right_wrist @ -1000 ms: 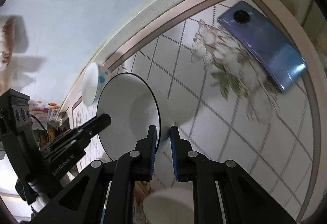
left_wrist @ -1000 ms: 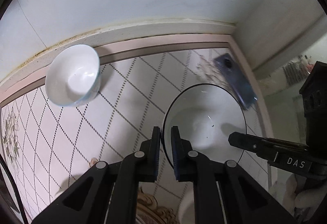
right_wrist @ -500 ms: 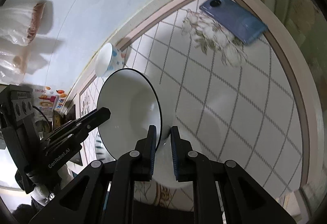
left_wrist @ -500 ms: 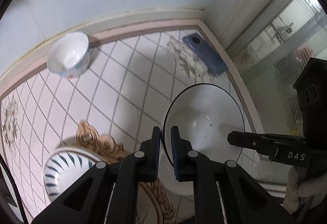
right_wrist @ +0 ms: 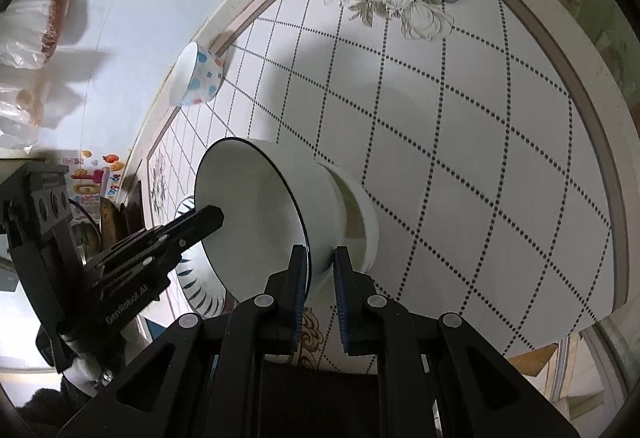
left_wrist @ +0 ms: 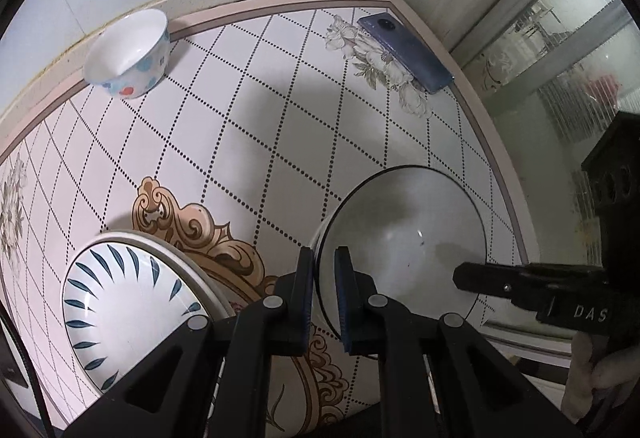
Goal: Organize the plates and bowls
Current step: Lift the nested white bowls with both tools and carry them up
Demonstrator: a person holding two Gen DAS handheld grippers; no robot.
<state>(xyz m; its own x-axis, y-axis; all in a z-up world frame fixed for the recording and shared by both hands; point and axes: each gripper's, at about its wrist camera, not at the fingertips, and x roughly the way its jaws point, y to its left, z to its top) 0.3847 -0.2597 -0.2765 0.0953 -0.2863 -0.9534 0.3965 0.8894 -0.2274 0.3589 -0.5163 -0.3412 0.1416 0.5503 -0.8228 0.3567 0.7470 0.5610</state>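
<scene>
The desk (left_wrist: 248,126) carries a striped plate (left_wrist: 132,302) at its near edge and a dotted bowl (left_wrist: 128,52) well apart by the wall, neither stacked yet. The black-rimmed bowl (left_wrist: 404,250) is held above the desk, its rim pinched on opposite sides by the nearly closed jaws of the left gripper (left_wrist: 325,278) and right gripper (right_wrist: 321,274). Judged from this, gathering is under way, with most left.
</scene>
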